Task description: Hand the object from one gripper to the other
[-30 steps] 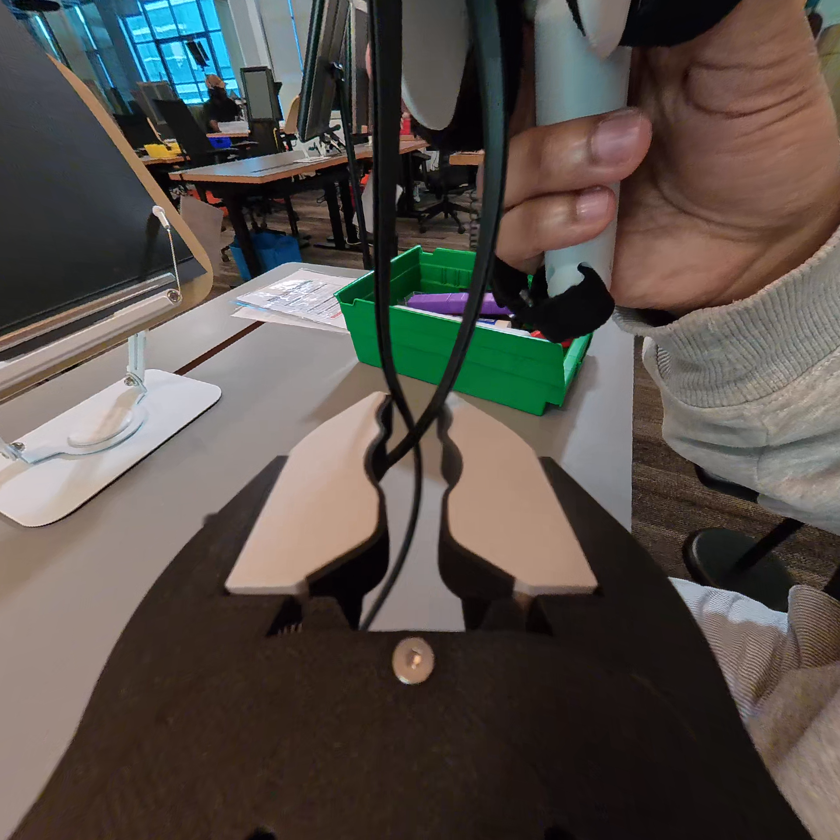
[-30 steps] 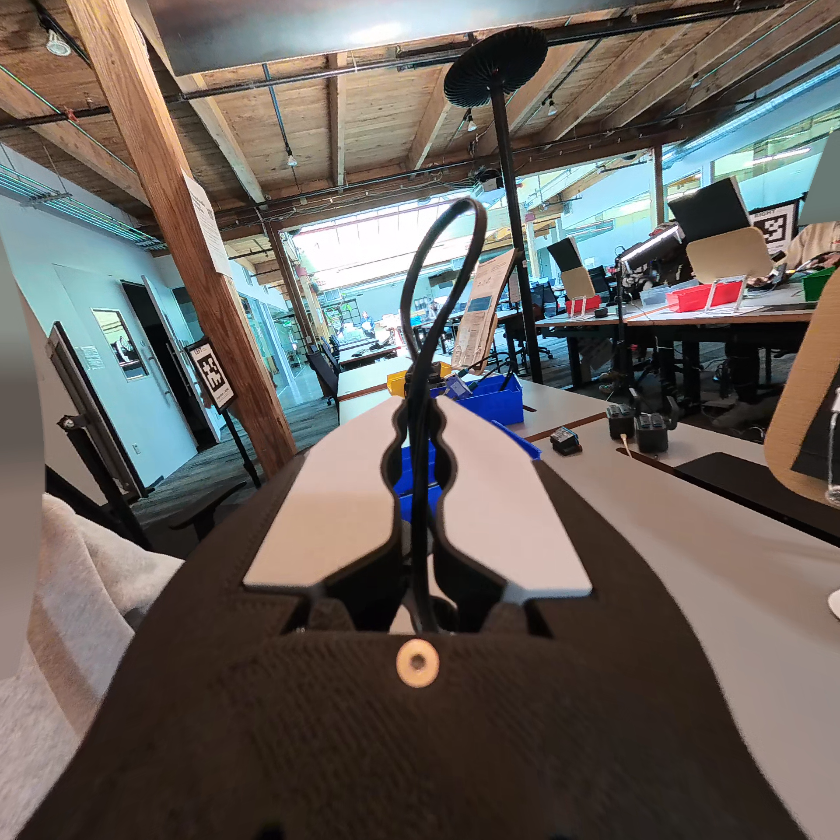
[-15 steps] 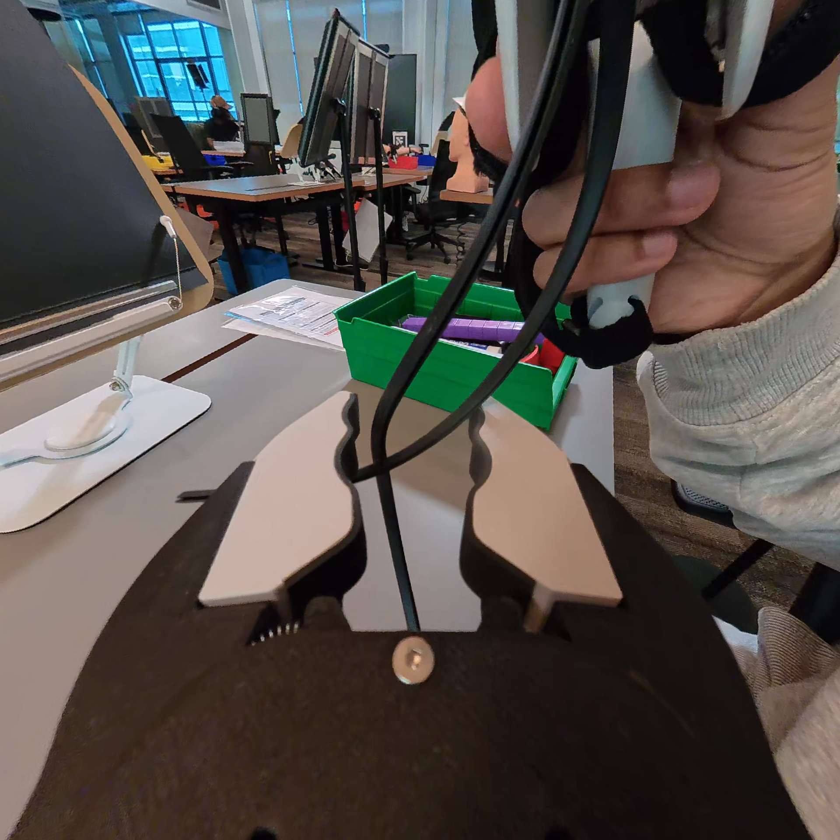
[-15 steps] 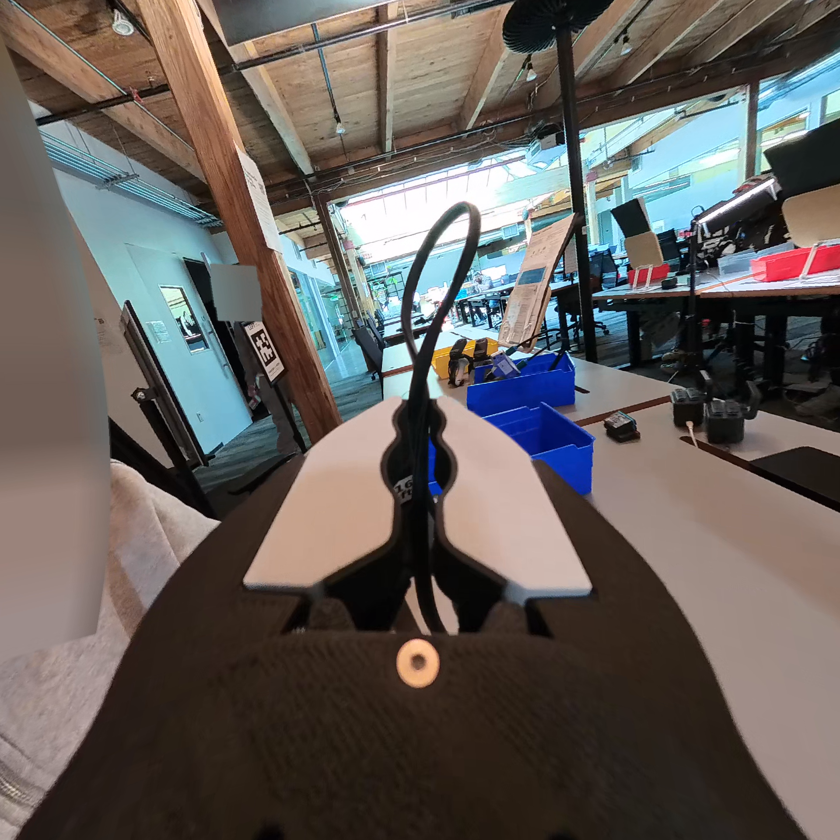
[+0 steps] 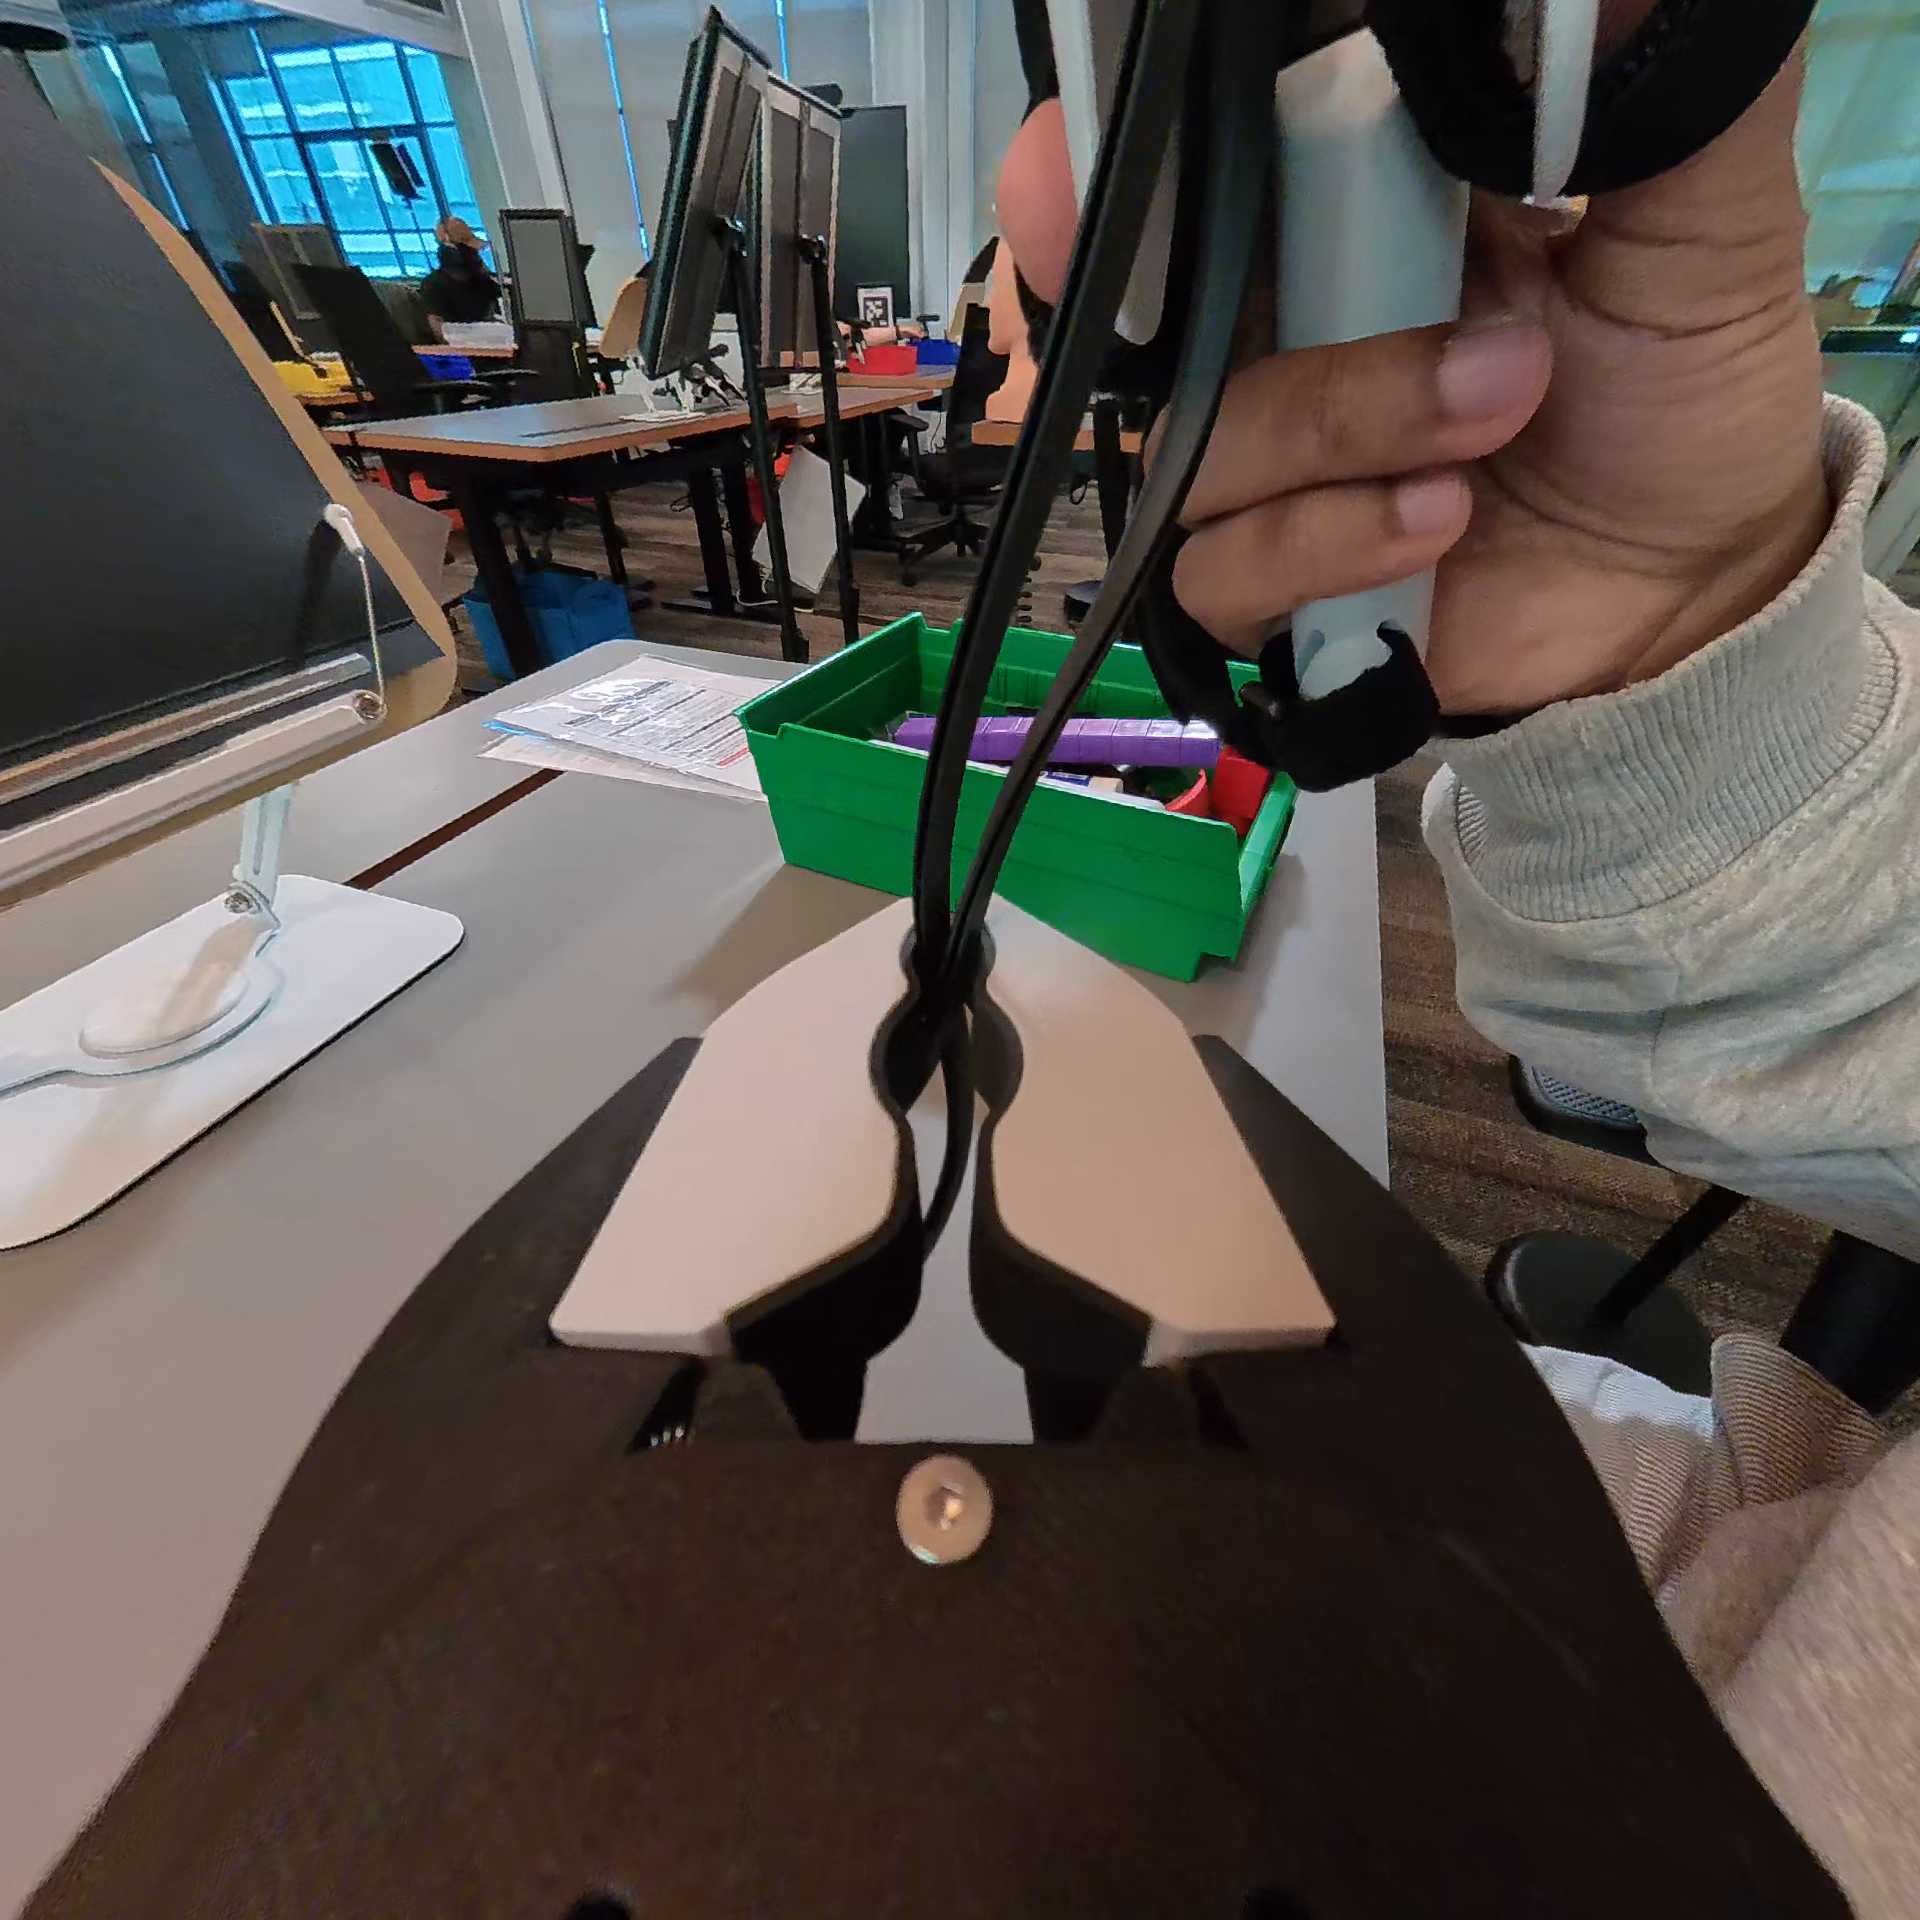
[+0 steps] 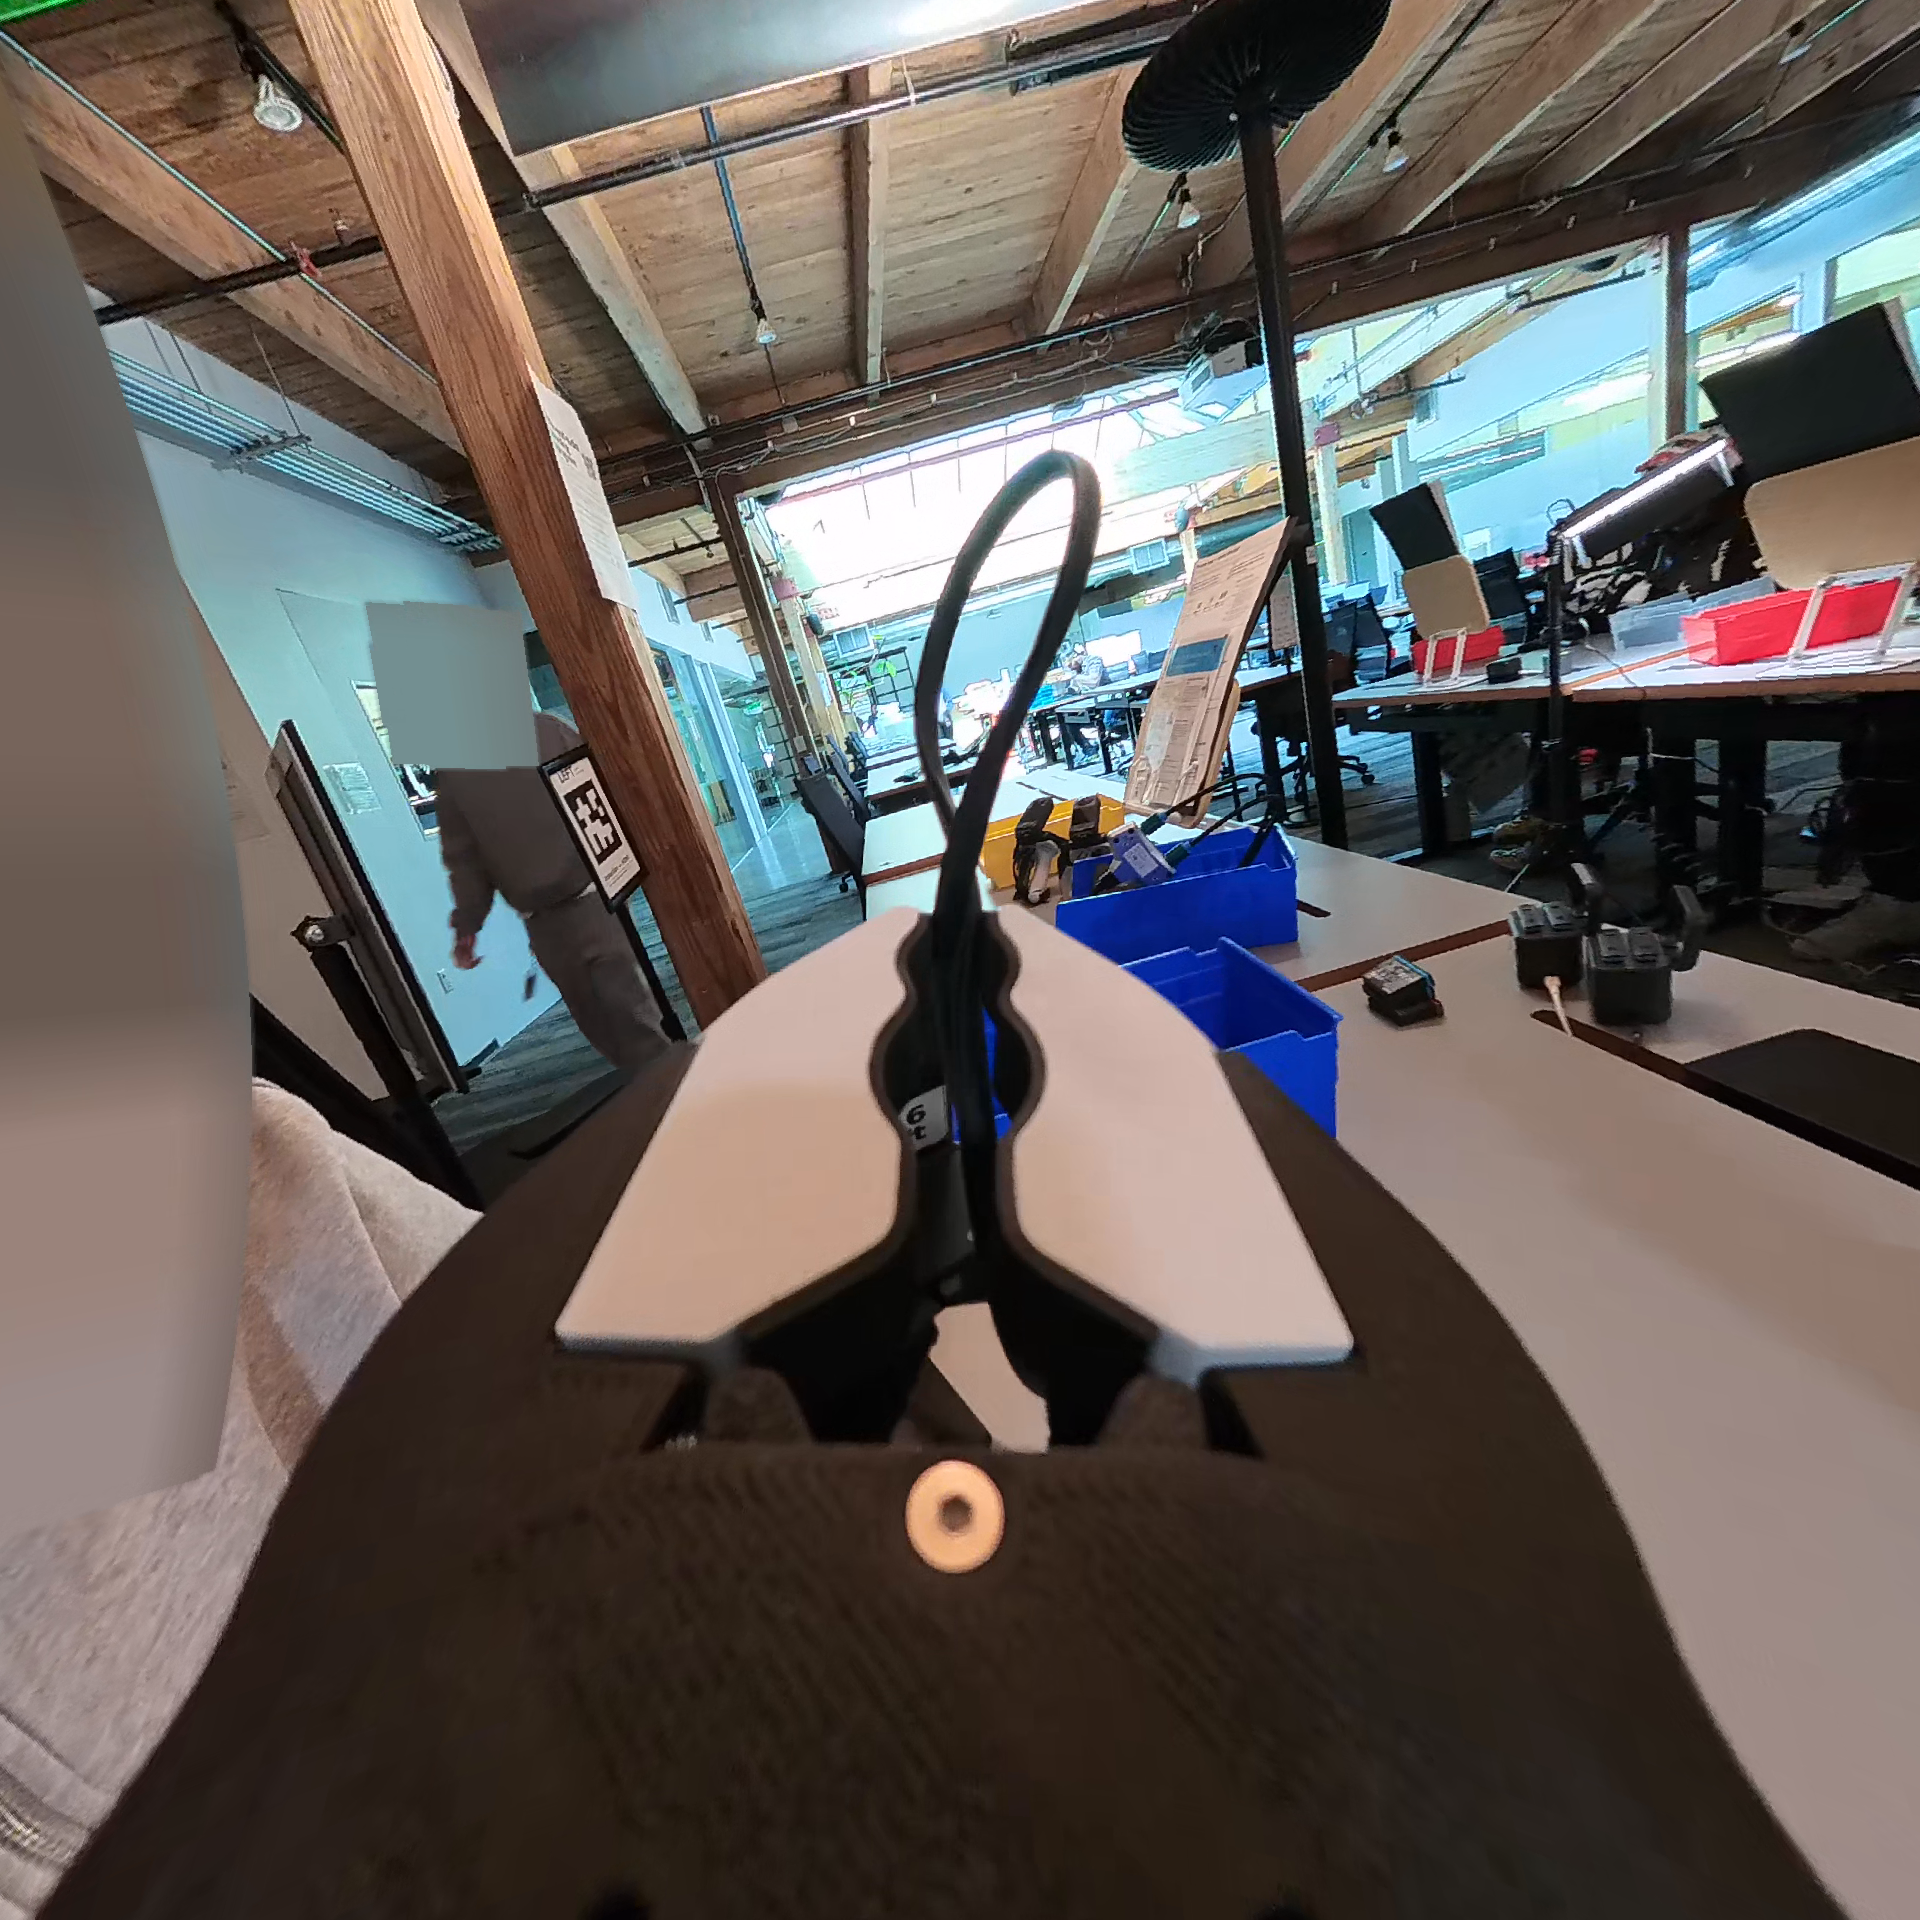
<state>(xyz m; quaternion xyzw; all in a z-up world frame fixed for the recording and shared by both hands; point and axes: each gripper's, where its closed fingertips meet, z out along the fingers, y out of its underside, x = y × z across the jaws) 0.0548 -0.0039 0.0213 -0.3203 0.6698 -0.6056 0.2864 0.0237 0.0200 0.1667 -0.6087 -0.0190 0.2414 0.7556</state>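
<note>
Left gripper [image 5: 948,940]: lower centre of the left wrist view; its two pale fingers [image 5: 769,1153] are closed to a narrow slit and pinch both strands of the black cable [image 5: 1039,582] near their tips.
Right gripper [image 6: 951,925]: lower centre of the right wrist view; fingers pressed together on the same cable [image 6: 977,790], clamped along the wavy gap.
Cable, left wrist view: two strands rise from the closed tips toward the upper middle of the frame, passing in front of the hand [image 5: 1538,436] that grips a pale handle at upper right.
Cable, right wrist view: a single loop stands up above the fingertips at frame centre; a small white tag [image 6: 921,1120] sits on it inside the gap.
Green bin [image 5: 1039,831]: centre of the left wrist view, on the grey table [image 5: 520,987], just beyond the fingertips; holds a purple bar and red pieces.
Papers [image 5: 634,722]: left of the bin, flat on the table.
White stand [image 5: 197,1029]: left edge, on the table.
Blue bins [image 6: 1236,997]: right of centre in the right wrist view, on a table behind the gripper.
Sleeve [image 5: 1662,935]: grey knit, right edge.
</note>
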